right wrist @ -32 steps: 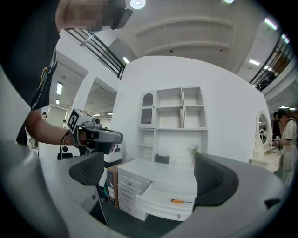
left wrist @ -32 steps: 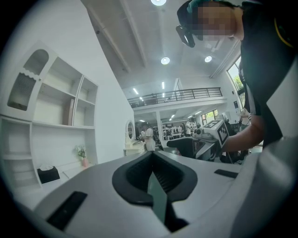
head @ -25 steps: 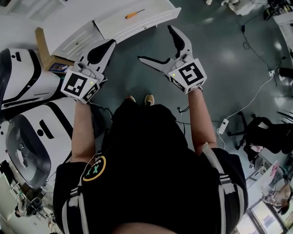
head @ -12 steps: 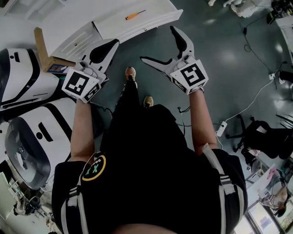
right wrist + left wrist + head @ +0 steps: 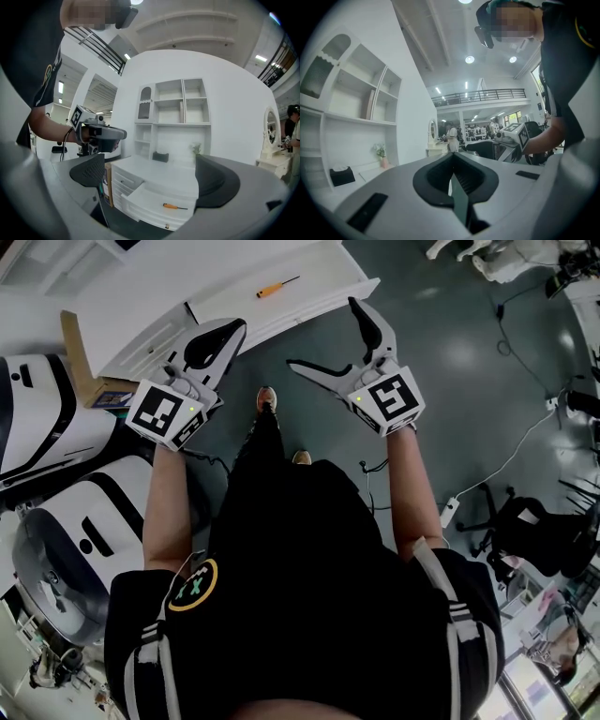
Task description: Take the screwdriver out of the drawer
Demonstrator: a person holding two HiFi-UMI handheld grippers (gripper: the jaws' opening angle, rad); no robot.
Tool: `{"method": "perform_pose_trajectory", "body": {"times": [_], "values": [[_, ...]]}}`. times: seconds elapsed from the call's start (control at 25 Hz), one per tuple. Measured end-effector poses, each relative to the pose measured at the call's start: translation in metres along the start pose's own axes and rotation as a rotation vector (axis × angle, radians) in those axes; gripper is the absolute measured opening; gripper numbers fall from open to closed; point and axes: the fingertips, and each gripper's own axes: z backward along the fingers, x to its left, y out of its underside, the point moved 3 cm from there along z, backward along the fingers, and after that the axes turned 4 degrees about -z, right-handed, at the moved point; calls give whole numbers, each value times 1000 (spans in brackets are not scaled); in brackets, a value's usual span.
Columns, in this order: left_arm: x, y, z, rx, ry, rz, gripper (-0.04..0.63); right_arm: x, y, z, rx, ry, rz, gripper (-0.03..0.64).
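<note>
An orange-handled screwdriver lies in the pulled-out white drawer of a white cabinet, at the top of the head view. The right gripper view shows the same screwdriver lying flat on the drawer floor. My right gripper stands open and empty, short of the drawer's front. My left gripper is shut with nothing in it, near the cabinet's lower drawers. In the left gripper view my left gripper has its jaws pressed together and points away from the cabinet.
A cardboard box leans beside the cabinet. White rounded machines stand at the left. A power strip with cables and a black chair are on the floor at the right. A black box sits on the cabinet top.
The person has stepped forward, one foot now ahead of the other. The drawer and screwdriver sit a little closer in view. Both grippers keep their states.
</note>
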Motion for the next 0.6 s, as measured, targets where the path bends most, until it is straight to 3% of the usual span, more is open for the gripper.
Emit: {"method": "perform_pose_trajectory", "body": {"times": [0.6], "values": [[89, 40, -29, 41, 2, 21, 17, -70, 53, -120, 184, -96, 122, 586]]}}
